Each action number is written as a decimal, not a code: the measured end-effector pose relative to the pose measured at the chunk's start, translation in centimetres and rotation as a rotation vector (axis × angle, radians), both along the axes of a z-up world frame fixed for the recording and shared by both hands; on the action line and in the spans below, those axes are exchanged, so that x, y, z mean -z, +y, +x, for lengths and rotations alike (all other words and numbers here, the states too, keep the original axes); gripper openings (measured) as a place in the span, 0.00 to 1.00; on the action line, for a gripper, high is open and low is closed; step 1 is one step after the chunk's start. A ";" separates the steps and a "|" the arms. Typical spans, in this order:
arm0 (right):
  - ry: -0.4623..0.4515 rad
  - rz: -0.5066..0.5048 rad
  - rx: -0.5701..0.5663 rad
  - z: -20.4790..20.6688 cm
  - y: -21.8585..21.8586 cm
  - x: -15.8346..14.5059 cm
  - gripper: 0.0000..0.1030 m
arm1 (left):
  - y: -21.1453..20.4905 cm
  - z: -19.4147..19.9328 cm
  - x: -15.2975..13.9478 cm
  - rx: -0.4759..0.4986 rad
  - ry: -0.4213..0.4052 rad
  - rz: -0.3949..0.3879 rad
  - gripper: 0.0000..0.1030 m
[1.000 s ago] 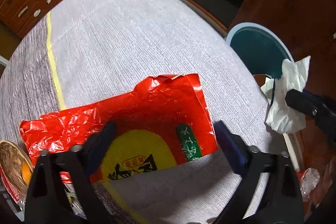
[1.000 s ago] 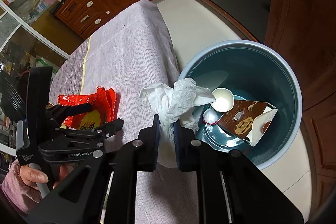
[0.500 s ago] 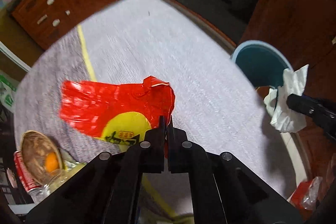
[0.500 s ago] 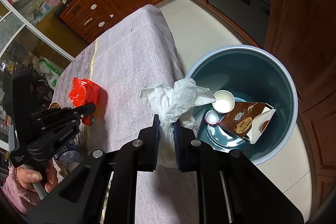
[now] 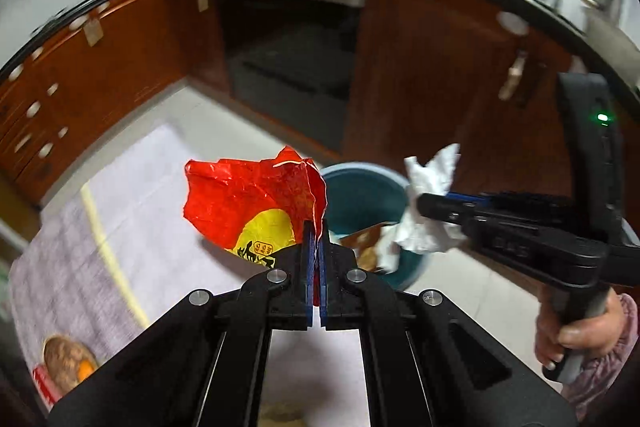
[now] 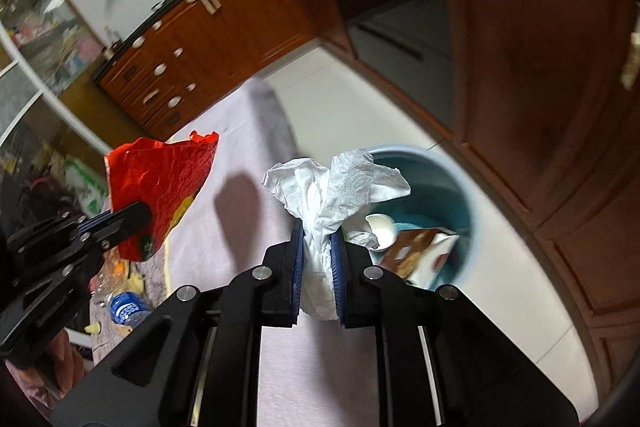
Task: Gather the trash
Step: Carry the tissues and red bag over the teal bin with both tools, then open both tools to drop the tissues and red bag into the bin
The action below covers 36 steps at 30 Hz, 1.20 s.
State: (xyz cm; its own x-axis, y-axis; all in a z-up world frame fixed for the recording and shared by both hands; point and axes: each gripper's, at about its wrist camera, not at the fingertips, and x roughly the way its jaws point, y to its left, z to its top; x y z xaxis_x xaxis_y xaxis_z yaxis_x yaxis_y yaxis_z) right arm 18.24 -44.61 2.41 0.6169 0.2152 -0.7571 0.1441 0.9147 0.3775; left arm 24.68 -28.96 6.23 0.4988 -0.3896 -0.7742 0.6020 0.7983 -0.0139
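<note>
My left gripper (image 5: 316, 231) is shut on a crumpled red and yellow wrapper (image 5: 256, 207) and holds it in the air above the table, left of the bin. The wrapper also shows in the right wrist view (image 6: 160, 183). My right gripper (image 6: 317, 227) is shut on a wad of white tissue (image 6: 336, 187) near the table's edge, just left of a teal round bin (image 6: 452, 187) on the floor. The bin (image 5: 360, 195) holds a brown carton (image 6: 416, 251) and a white cup (image 6: 380, 227). The tissue shows in the left wrist view (image 5: 424, 215).
A grey tablecloth with a yellow stripe (image 5: 104, 227) covers the table (image 6: 248, 163). A bowl with food (image 5: 68, 359) and a blue bottle (image 6: 128, 307) lie at the near left with scraps. Wooden cabinets (image 6: 208, 39) stand beyond a pale tiled floor (image 6: 500, 267).
My left gripper closed on the red wrapper, lifted it off the table and carried it up toward the bin. My right gripper rose slightly, still holding the tissue.
</note>
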 end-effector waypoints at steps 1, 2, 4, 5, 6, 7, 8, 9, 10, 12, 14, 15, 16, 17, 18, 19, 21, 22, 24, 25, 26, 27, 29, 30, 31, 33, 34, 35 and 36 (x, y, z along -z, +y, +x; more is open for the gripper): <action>0.000 -0.010 0.020 -0.4 -0.8 -0.1 0.12 | -0.8 -0.2 -0.1 0.026 0.009 -0.012 0.02; 0.003 -0.017 0.034 -0.7 -1.4 -0.2 0.12 | -1.7 -0.8 -0.2 0.045 0.016 -0.019 0.02; 0.013 -0.030 0.065 -1.2 -2.8 -0.2 0.12 | -3.3 -1.3 0.0 0.084 0.030 -0.031 0.02; 0.017 -0.038 0.077 -1.4 -3.3 -0.1 0.12 | -4.0 -1.3 0.3 0.103 0.046 -0.039 0.02; 0.021 -0.043 0.085 -1.6 -3.7 -0.1 0.12 | -4.7 -2.0 0.7 0.113 0.058 -0.043 0.02; 0.030 -0.047 0.097 -1.7 -4.3 0.1 0.12 | -4.8 -1.5 1.1 0.121 0.071 -0.048 0.02; 0.037 -0.049 0.102 -1.8 -4.6 0.2 0.12 | -5.1 -1.3 1.4 0.127 0.082 -0.053 0.02; 0.044 -0.053 0.106 -1.8 -4.9 0.4 0.12 | -5.5 -1.2 2.0 0.134 0.101 -0.057 0.02; 0.052 -0.057 0.108 -1.8 -5.2 0.7 0.12 | -5.4 -0.9 2.6 0.141 0.118 -0.064 0.02; 0.067 -0.058 0.108 -1.6 -5.5 1.3 0.12 | -5.9 -0.3 3.9 0.150 0.148 -0.066 0.02; 0.084 -0.057 0.108 -1.2 -5.7 1.9 0.12 | -6.9 0.5 5.0 0.150 0.168 -0.053 0.02; 0.087 -0.056 0.107 -1.1 -5.8 2.1 0.12 | -7.0 0.8 5.6 0.150 0.174 -0.046 0.02; 0.092 -0.056 0.106 -0.9 -5.8 2.3 0.12 | -7.3 1.1 6.0 0.150 0.177 -0.039 0.02; 0.097 -0.055 0.105 -0.7 -5.9 2.6 0.12 | -7.4 1.3 6.4 0.151 0.183 -0.033 0.02; 0.100 -0.055 0.105 -0.6 -5.9 2.7 0.12 | -7.7 1.6 6.9 0.152 0.191 -0.025 0.02; 0.105 -0.056 0.103 -0.3 -5.9 2.9 0.12 | -7.7 1.8 7.2 0.152 0.195 -0.021 0.02; 0.116 -0.055 0.098 0.2 -5.9 3.3 0.12 | -7.9 2.4 8.1 0.147 0.211 -0.012 0.02; 0.119 -0.056 0.096 0.3 -5.9 3.5 0.12 | -8.0 2.7 8.4 0.144 0.219 -0.010 0.02; 0.128 -0.054 0.089 0.8 -5.8 3.9 0.12 | -8.1 3.3 9.1 0.134 0.236 -0.004 0.03; 0.134 -0.053 0.085 0.9 -5.8 4.2 0.12 | -8.1 3.6 9.5 0.129 0.246 0.000 0.04; 0.138 -0.054 0.082 1.2 -5.7 4.3 0.12 | -8.1 3.8 9.7 0.124 0.253 0.006 0.05; 0.143 -0.053 0.079 1.4 -5.7 4.5 0.12 | -8.3 4.1 10.2 0.110 0.259 0.024 0.08; 0.148 -0.054 0.074 1.8 -5.6 4.6 0.12 | -8.2 4.4 10.6 0.097 0.257 0.043 0.22; 0.150 -0.055 0.071 1.9 -5.5 4.7 0.12 | -8.1 4.5 10.6 0.084 0.241 0.054 0.44; 0.153 -0.056 0.068 2.1 -5.5 4.8 0.12 | -8.0 4.6 10.5 0.069 0.223 0.060 0.61; 0.158 -0.059 0.063 2.5 -5.4 5.0 0.12 | -7.5 4.6 10.3 0.046 0.199 0.053 0.67; 0.161 -0.060 0.060 2.7 -5.4 5.1 0.12 | -7.4 4.7 10.3 0.043 0.203 0.050 0.70; 0.165 -0.060 0.058 2.8 -5.4 5.2 0.12 | -7.3 4.9 10.3 0.039 0.209 0.052 0.73; 0.167 -0.060 0.055 3.0 -5.4 5.3 0.12 | -7.2 5.1 10.3 0.031 0.210 0.061 0.76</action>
